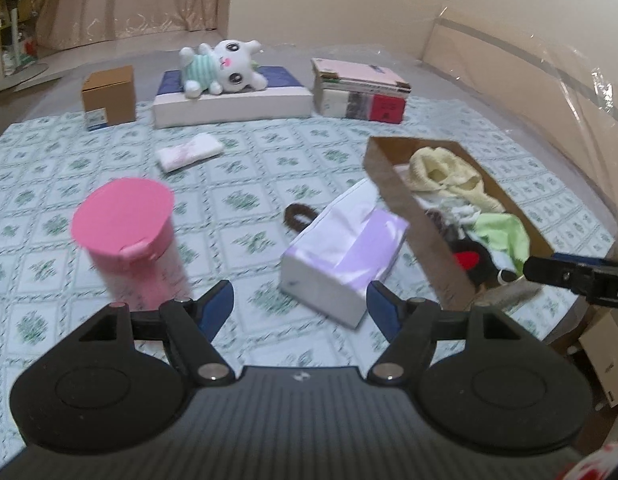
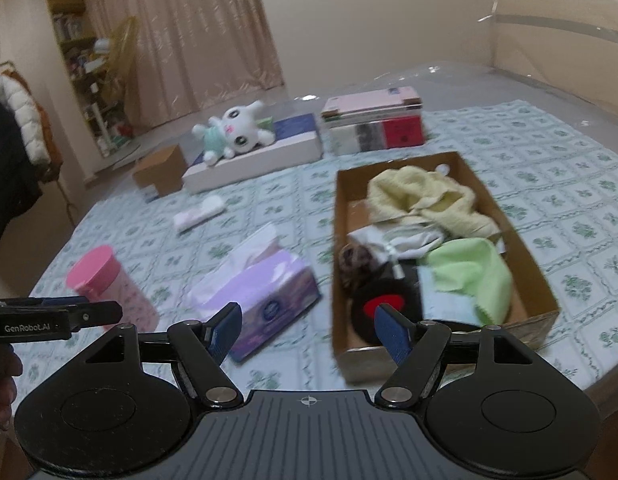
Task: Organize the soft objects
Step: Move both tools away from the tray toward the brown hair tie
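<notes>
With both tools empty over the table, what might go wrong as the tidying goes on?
1. The pink cup stands upright close to the left tool; a sweep might topple it.
2. The box is already heaped with cloths; more may spill over.
3. The plush lies far back, a long reach past the tissue pack.

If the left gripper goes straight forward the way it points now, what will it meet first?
Most likely the tissue pack: it lies just ahead of the open left gripper, slightly toward its right finger. Depth is unclear, so it might meet the tablecloth first.
</notes>
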### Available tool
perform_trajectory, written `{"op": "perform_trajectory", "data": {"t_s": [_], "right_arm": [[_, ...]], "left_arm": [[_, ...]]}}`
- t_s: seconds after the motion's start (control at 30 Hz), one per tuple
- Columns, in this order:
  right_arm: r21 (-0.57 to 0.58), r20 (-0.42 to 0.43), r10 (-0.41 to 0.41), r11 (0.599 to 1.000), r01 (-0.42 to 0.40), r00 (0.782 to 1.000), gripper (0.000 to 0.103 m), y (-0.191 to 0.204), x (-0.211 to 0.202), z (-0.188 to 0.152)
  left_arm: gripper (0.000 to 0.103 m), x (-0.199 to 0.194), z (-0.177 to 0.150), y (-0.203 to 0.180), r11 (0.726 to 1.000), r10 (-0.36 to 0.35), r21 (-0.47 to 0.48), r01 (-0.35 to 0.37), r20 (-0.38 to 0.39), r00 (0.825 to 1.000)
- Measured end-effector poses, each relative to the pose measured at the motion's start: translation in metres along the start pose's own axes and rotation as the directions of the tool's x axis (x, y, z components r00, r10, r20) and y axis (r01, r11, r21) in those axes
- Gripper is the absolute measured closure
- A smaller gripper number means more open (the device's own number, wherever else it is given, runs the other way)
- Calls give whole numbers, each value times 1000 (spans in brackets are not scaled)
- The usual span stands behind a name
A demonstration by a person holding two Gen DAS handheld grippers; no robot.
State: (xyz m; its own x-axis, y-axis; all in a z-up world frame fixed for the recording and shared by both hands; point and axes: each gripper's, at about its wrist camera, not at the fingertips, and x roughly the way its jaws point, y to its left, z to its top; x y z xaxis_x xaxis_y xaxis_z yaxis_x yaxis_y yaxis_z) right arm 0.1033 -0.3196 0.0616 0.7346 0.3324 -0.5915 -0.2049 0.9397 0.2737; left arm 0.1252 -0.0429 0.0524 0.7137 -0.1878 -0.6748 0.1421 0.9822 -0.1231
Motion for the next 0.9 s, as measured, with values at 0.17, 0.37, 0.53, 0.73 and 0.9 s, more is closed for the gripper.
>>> {"op": "perform_trajectory", "data": {"t_s": [0.17,0.37,0.53,0.73,0.9], "right_arm": [[-32,-21,23,999,-24,1000,30,17,5,-3],[-72,-43,30,997,-34,999,30,30,10,-4],[-110,-57,30,993,-36,998,30,37,18,5],[-166,-78,55,984,-67,995,30,51,32,26],[-201,-104,73,975,-93,992,30,63,48,45]], "left_arm": [[33,-6,-12,10,1000,5,-21,-5,-14,1000],[33,-13,-18,21,1000,15,-22,-15,-8,1000],[33,-25,-11,38,1000,4,-6,-4,10,1000],[32,-35,13,62,998,3,59,-4,28,1000],[32,-37,28,75,995,-14,101,12,23,1000]]}}
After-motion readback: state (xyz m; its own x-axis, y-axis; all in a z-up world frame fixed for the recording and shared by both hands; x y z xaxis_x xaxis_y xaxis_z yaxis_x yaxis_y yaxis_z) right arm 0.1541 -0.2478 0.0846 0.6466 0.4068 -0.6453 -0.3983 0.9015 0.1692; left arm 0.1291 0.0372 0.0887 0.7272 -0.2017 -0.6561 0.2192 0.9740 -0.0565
